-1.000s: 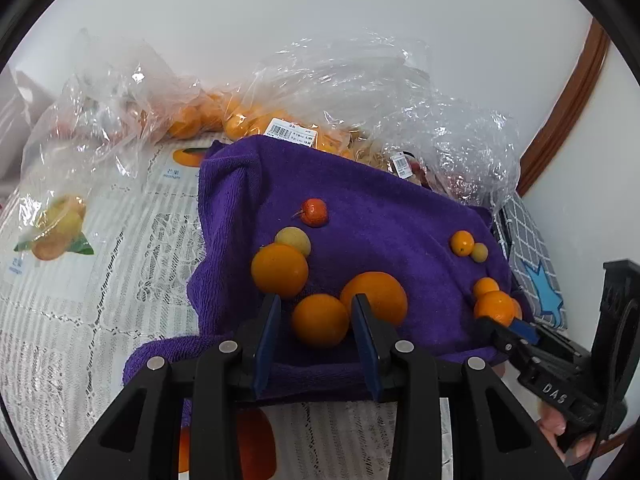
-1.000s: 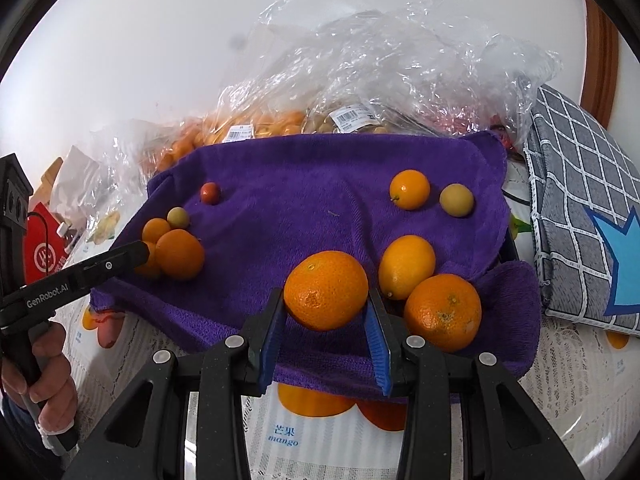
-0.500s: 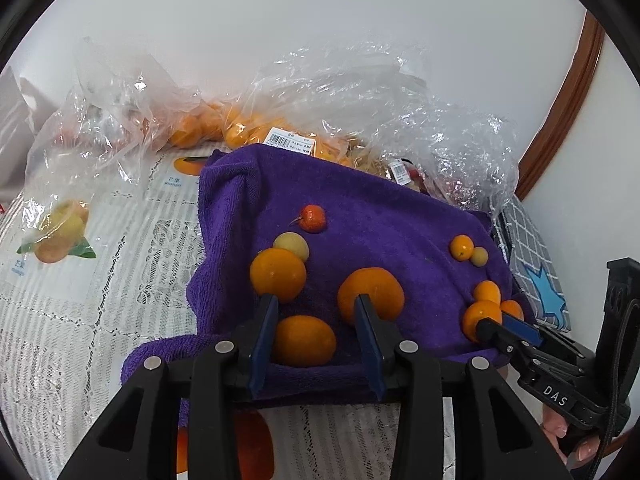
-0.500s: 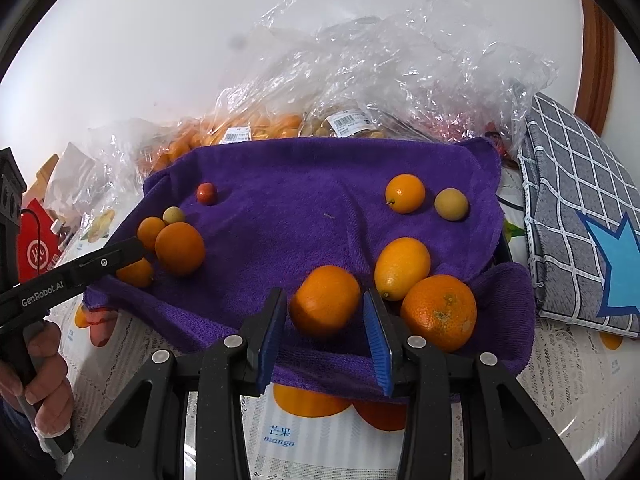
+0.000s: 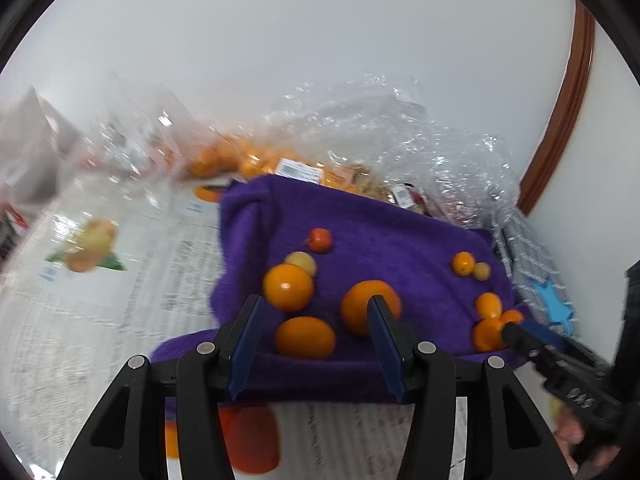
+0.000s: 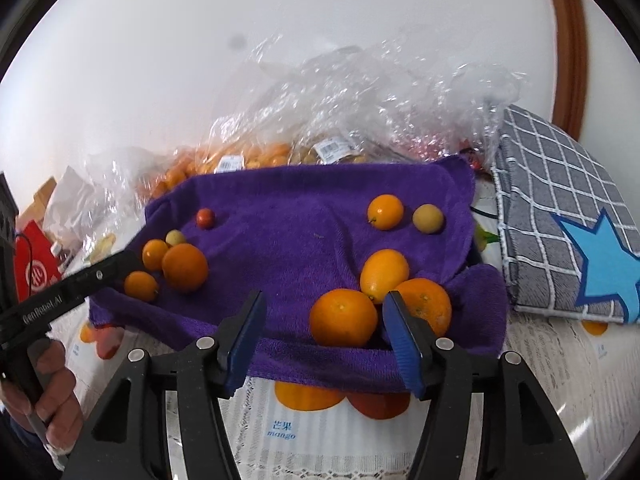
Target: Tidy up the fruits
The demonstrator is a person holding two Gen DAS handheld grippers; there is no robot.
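Fruits sit on a purple towel point(image 6: 304, 240) in two clusters, likely sorted by side: lower right of the right wrist view holds a big orange point(image 6: 343, 317), an oval yellow-orange fruit point(image 6: 384, 274) and another orange point(image 6: 428, 304) touching each other; mid left holds an orange point(image 6: 185, 267) with smaller ones beside it, plus a small red fruit point(image 6: 205, 217) further up. Right claw point(image 6: 324, 340) is spread wide, holding nothing, the big orange lying loose between its blue pads point(image 6: 402, 340). Left claw point(image 5: 312, 344) is also wide and empty, an orange point(image 5: 305, 337) resting on the towel between its pads; this view is motion-blurred. Two small fruits, orange point(image 6: 385, 211) and pale yellow point(image 6: 428, 218), sit apart in the upper right of the towel, probably still to group. Behind the towel: crinkled plastic bags point(image 6: 360, 112) with more fruit. Checked grey cloth with blue star point(image 6: 560, 220) at right. Tabletop point(image 6: 560, 360) has a fruit-print cover. Bags crowd the towel's far edge; round fruit may roll.
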